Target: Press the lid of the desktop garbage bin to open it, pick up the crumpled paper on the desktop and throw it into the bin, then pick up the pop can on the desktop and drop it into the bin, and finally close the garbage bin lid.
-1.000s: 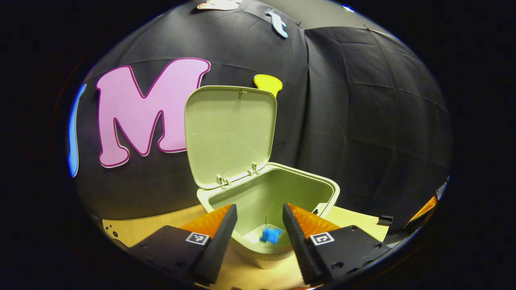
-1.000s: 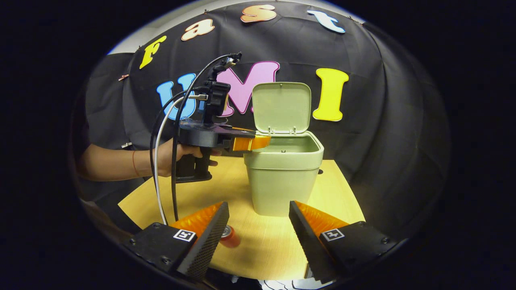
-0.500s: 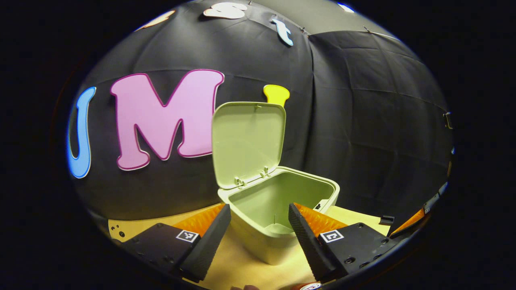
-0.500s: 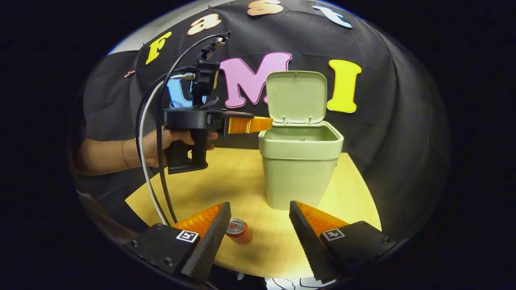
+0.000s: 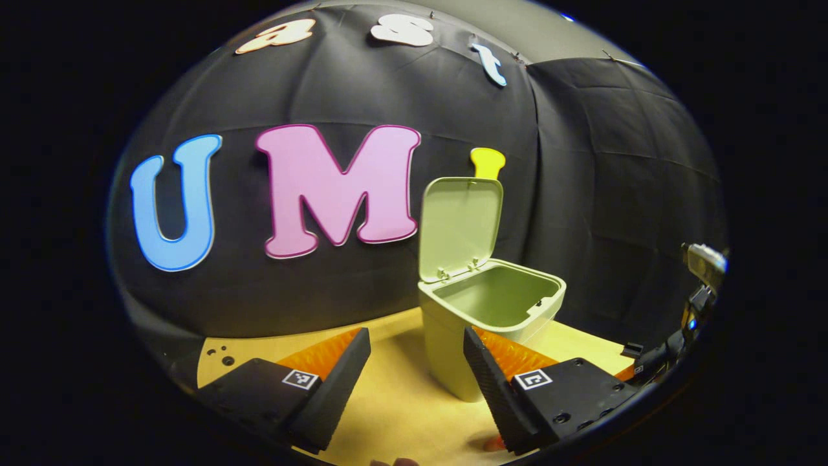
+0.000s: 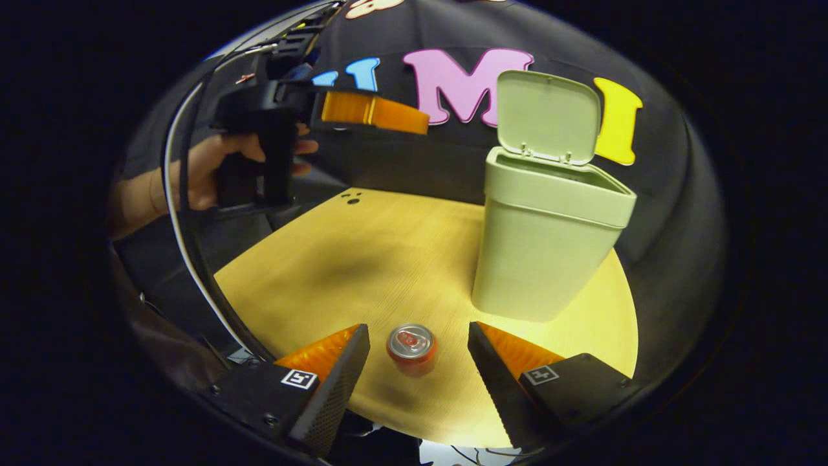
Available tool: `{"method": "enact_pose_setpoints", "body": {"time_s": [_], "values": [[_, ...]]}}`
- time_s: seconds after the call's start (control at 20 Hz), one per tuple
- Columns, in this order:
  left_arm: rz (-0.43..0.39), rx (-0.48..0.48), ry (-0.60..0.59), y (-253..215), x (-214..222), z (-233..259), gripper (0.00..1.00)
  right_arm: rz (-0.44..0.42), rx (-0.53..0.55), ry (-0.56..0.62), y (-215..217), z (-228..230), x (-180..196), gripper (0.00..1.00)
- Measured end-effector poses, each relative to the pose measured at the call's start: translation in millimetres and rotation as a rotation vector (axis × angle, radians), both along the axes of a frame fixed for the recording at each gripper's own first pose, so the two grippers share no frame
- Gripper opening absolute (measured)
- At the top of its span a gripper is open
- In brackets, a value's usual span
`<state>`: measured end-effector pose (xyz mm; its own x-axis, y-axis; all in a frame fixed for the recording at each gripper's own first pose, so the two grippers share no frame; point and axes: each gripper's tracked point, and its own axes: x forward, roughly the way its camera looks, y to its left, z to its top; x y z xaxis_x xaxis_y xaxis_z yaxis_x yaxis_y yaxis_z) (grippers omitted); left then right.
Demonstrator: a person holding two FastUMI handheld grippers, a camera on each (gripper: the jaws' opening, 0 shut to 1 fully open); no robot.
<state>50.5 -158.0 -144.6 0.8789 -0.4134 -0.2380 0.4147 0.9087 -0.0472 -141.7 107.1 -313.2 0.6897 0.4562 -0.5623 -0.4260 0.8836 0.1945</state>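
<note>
On the table (image 6: 362,259), pop can (image 6: 411,347) stands between the right hand-held gripper (image 6: 417,362) fingers

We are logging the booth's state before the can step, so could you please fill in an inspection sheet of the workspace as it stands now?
Surface: wooden table, with small holes near its far left corner.
Job's things: bin upright on the table, lid raised; can upright on the table, between the right gripper's fingers but untouched. Crumpled paper: nothing seen.
Clutter: nothing seen.
Grippers: right gripper open, low over the can; left gripper open, empty, held in a hand off to the bin's side.
Cables: black and white cables hang from the left gripper.
Surroundings: black cloth wall.
</note>
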Motion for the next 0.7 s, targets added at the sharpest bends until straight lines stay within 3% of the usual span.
{"method": "enact_pose_setpoints", "body": {"time_s": [0.45, 0.7], "values": [[0.150, 0.000, 0.059, 75.2, -35.6, -21.9, 0.94, 0.059, -0.055, 0.097, 21.3, -54.4, 10.7, 0.99], [0.185, -0.006, 0.077, 92.9, -44.9, -28.8, 0.94, 0.069, -0.075, 0.141, 25.4, -75.8, 14.9, 0.99]]}}
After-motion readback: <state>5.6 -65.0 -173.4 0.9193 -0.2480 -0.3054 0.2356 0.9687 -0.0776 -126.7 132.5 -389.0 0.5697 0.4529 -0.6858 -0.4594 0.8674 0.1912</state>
